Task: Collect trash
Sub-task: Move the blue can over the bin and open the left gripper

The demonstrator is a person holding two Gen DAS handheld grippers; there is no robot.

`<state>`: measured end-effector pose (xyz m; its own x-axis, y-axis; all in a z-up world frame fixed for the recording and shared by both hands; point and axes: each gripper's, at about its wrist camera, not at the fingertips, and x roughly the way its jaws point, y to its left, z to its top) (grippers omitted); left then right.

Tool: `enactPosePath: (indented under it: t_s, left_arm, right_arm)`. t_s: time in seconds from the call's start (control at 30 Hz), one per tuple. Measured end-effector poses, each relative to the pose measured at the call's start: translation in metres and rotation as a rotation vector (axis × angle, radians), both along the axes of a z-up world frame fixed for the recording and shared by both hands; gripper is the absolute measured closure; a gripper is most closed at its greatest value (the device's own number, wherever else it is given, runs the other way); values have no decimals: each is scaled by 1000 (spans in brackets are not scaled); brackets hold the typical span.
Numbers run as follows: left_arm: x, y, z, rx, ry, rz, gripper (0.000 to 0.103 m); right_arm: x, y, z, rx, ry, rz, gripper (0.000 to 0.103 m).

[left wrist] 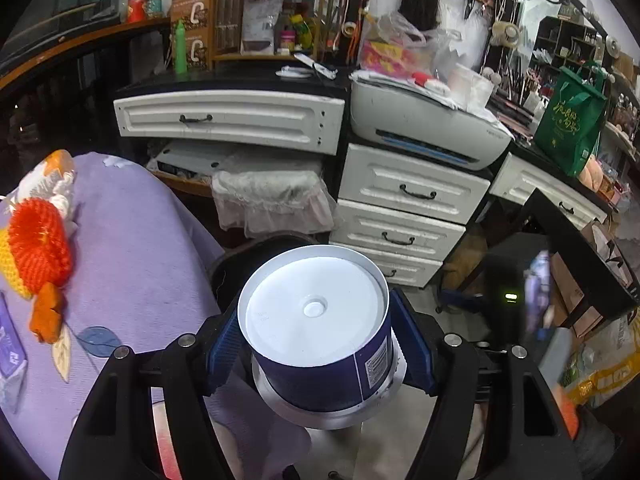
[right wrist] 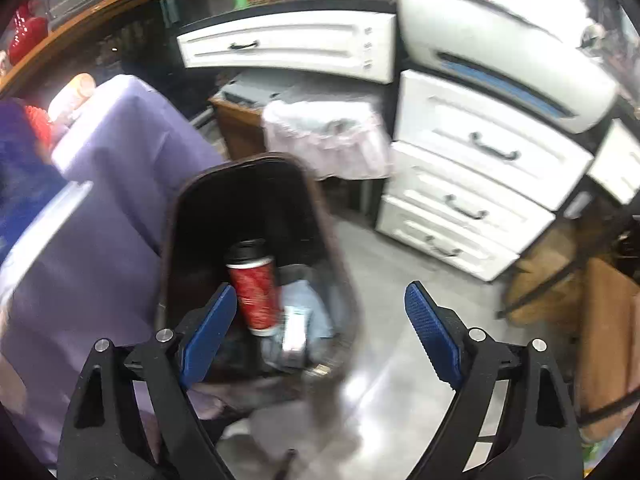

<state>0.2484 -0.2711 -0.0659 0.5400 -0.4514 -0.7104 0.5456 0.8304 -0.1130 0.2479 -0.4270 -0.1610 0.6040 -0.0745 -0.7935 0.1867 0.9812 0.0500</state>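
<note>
Left wrist view: left gripper (left wrist: 320, 344) clamps an upside-down navy tub (left wrist: 320, 332). Right gripper (right wrist: 320, 316) gapes wide, empty, above a dark trash bin (right wrist: 256, 208) holding a red cup (right wrist: 254, 292).

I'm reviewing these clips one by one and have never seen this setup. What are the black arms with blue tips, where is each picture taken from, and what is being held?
No robot here: a person holds a two-finger gripper in each hand, and a fisheye camera on each looks forward along its fingers. The black arms with blue pads are those fingers.

The left wrist view shows the left gripper clamped on a dark blue tub, held upside down with its white base up. Beside it is a purple cloth with a knitted toy.

The right wrist view shows the right gripper open and empty above a dark bin. Inside lie a red cup and other trash, blurred.

White drawers stand behind.
</note>
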Motion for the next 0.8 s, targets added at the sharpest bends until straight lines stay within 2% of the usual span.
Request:
enactPosePath:
  t_s: [0.27,0.47,0.67,0.8]
  left_arm:
    - [12,-34,-34,108,43,-25,35]
    - [19,-52,-54,167,78,-42,35]
    - [24,-60,-65,198,103,-31,33]
    - [21,-63,-62,197,77,-38,26]
  right_arm:
    - [-52,-38,11,5,-54,-95,16]
    - [-74,-48,11,5,-66,-141,15]
    - [-87,-56,14,22,-93,-168,15]
    - [-92,-58,14,29,-97,-175,15]
